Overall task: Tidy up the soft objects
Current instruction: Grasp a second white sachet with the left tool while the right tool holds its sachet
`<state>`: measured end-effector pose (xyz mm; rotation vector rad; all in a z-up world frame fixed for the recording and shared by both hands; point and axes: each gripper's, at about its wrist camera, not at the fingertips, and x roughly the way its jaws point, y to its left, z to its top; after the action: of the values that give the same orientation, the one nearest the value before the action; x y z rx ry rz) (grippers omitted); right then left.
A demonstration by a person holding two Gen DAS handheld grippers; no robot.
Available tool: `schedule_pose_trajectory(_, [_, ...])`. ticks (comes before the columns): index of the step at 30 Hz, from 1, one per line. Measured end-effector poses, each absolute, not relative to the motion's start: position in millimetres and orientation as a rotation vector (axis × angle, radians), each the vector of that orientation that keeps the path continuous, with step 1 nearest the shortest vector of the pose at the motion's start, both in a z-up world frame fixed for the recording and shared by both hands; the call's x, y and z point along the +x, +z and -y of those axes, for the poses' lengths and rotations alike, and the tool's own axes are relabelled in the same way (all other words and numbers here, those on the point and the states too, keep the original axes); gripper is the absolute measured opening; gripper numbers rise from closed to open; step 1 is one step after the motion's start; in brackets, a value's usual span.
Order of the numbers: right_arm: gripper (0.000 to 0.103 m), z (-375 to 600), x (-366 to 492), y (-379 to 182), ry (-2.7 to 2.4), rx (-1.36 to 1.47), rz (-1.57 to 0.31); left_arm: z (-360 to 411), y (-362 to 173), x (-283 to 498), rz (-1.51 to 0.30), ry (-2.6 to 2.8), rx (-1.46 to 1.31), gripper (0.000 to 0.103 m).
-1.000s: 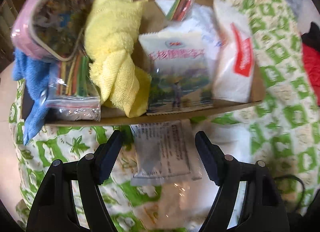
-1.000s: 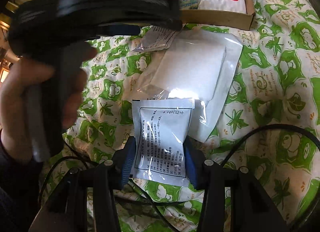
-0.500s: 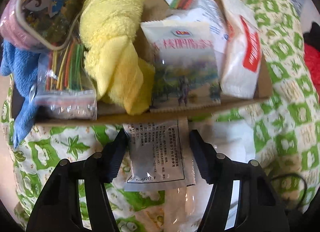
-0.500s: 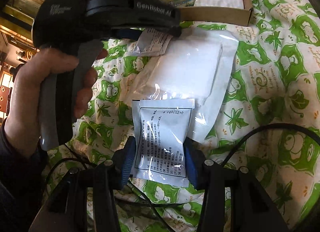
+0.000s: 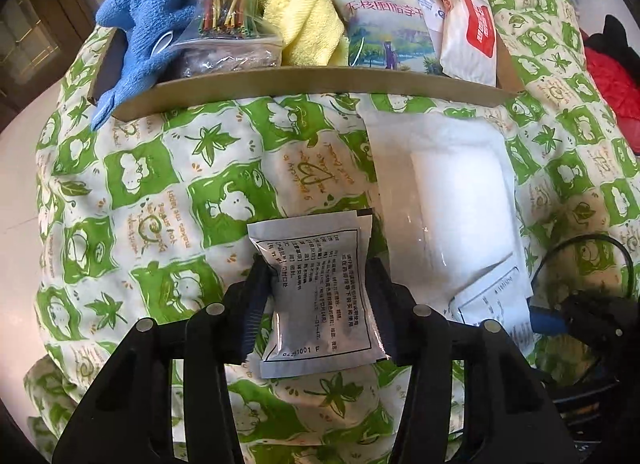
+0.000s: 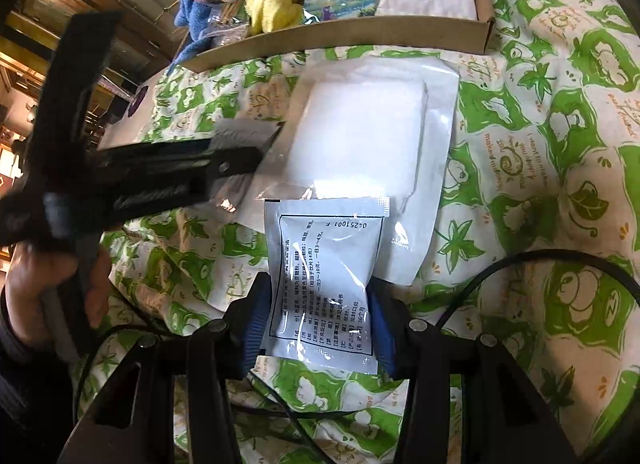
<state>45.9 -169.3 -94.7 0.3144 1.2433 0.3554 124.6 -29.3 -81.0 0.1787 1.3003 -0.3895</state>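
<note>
My left gripper (image 5: 318, 276) has its jaws closing on a white sachet with black print (image 5: 312, 248). The pads pinch the sachet's waist, and it hangs over the green-and-white quilt (image 5: 160, 184), short of the cardboard box (image 5: 320, 84). My right gripper (image 6: 318, 292) is shut on a second white printed sachet (image 6: 328, 248), held low over the quilt. A large white pad in a clear wrapper (image 6: 360, 136) lies on the quilt between the sachets and the box. In the right wrist view the left gripper's black body (image 6: 160, 172) is blurred, with a hand (image 6: 52, 288) on its handle.
The box holds a blue towel (image 5: 136, 24), a zip bag of coloured sticks (image 5: 224, 20), a yellow towel (image 5: 304, 16), a snack bag (image 5: 388, 36) and a white pack with a red label (image 5: 472, 32). A black cable (image 6: 520, 264) loops over the quilt at right. A red garment (image 5: 612, 84) lies far right.
The left gripper's jaws narrowed onto the sachet lying by the box's front wall, then drew back from the box with it. The right gripper and its sachet stayed put.
</note>
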Motion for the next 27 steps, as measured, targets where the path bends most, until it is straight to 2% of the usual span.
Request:
schedule_pose_trajectory(3, [0.047,168,47,-100,0.345,0.306,-1.259,48,-89,104,-1.287,-0.374,0.256,0.060])
schedule_pose_trajectory(6, [0.048,165,48,-102,0.342,0.294,-1.263,67,-95,98,-1.268,-0.344,0.350,0.062])
schedule_pose_trajectory(13, [0.048,156,52,-103,0.334,0.275,-1.266,63,-96,93,-1.290,-0.334,0.278,0.063])
schedule_pose_trajectory(21, [0.048,156,51,-105,0.333,0.259,-1.265,63,-96,88,-1.307,-0.339,0.327,0.066])
schedule_pose_trajectory(27, [0.049,147,53,-108,0.330,0.202,-1.261,59,-99,97,-1.294,-0.339,0.330,0.064])
